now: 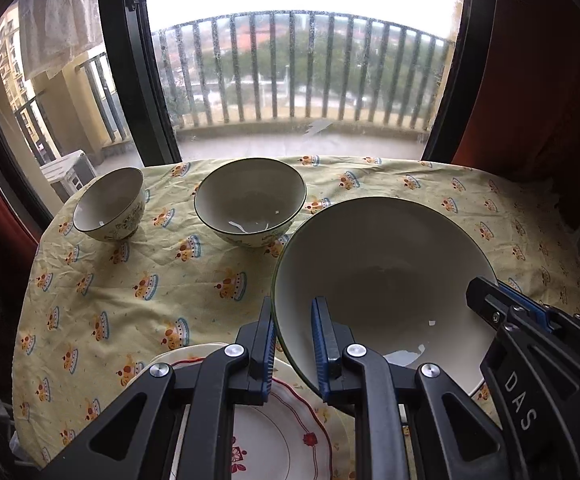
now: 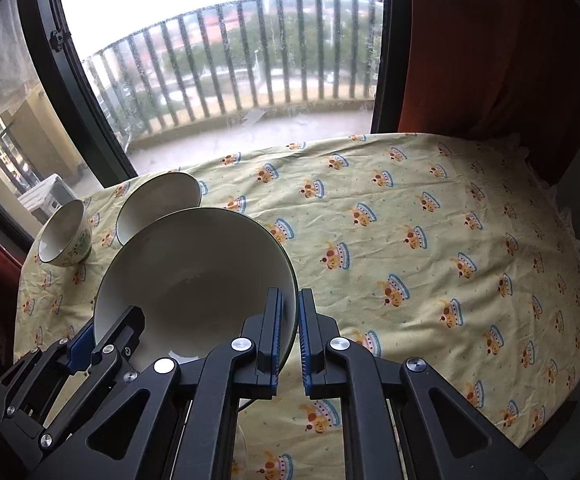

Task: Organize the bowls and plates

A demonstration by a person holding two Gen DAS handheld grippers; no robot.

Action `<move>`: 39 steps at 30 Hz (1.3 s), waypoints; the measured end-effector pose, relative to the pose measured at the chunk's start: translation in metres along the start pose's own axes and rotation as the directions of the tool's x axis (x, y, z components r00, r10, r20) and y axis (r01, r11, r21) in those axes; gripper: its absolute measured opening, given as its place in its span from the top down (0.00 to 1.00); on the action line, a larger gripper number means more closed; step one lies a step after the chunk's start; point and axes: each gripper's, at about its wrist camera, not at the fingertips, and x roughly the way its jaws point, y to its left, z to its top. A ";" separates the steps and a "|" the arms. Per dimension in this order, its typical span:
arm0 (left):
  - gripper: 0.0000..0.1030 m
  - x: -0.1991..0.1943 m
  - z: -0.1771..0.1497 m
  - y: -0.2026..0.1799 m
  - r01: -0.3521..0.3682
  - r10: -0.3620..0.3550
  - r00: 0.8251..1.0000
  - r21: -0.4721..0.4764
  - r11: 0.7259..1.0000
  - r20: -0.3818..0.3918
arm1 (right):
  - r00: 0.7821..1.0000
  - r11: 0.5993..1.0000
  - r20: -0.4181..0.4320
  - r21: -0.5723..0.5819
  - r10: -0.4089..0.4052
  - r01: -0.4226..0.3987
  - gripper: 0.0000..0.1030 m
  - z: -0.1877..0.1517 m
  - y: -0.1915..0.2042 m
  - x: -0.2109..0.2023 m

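Note:
A large cream bowl with a dark green rim (image 1: 382, 264) (image 2: 193, 276) is held up over the table by both grippers. My left gripper (image 1: 294, 312) is shut on its left rim, one finger inside and one outside. My right gripper (image 2: 290, 304) is shut on the opposite rim; in the left wrist view it shows at the bowl's right edge (image 1: 486, 292). A medium bowl (image 1: 249, 204) (image 2: 157, 204) and a small floral bowl (image 1: 109, 204) (image 2: 63, 236) stand at the back left. A floral plate (image 1: 273, 432) lies under my left gripper.
The table wears a yellow patterned cloth (image 1: 161, 280) (image 2: 430, 240). A large window with a balcony railing (image 1: 298, 68) is right behind the table. Red curtains (image 2: 502, 52) hang at the right.

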 end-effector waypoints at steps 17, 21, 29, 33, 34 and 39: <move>0.84 0.023 -0.070 -0.052 -0.016 0.011 0.994 -0.047 0.999 -0.106 | 0.992 0.999 -0.126 -0.025 0.018 -0.022 0.89 -0.064 -0.068 0.035; 0.84 0.019 -0.081 -0.056 -0.022 0.018 0.995 -0.045 0.999 -0.103 | 0.987 0.999 -0.155 -0.011 0.033 -0.035 0.89 -0.076 -0.075 0.036; 0.84 0.019 -0.092 -0.056 -0.028 0.024 0.991 -0.027 0.999 -0.128 | 0.986 0.999 -0.163 -0.033 0.030 -0.036 0.89 -0.089 -0.077 0.034; 0.70 0.020 -0.092 -0.061 -0.013 0.013 0.989 0.002 1.000 -0.147 | 0.986 0.999 -0.161 -0.034 0.031 -0.037 0.87 -0.090 -0.077 0.033; 0.66 0.019 -0.092 -0.063 -0.003 0.005 0.988 0.013 1.000 -0.153 | 0.986 0.999 -0.165 -0.029 0.031 -0.037 0.87 -0.090 -0.077 0.033; 0.42 0.008 -0.089 -0.062 0.028 -0.023 0.991 0.036 0.999 -0.130 | 0.989 0.998 -0.142 -0.051 0.029 -0.037 0.48 -0.089 -0.074 0.029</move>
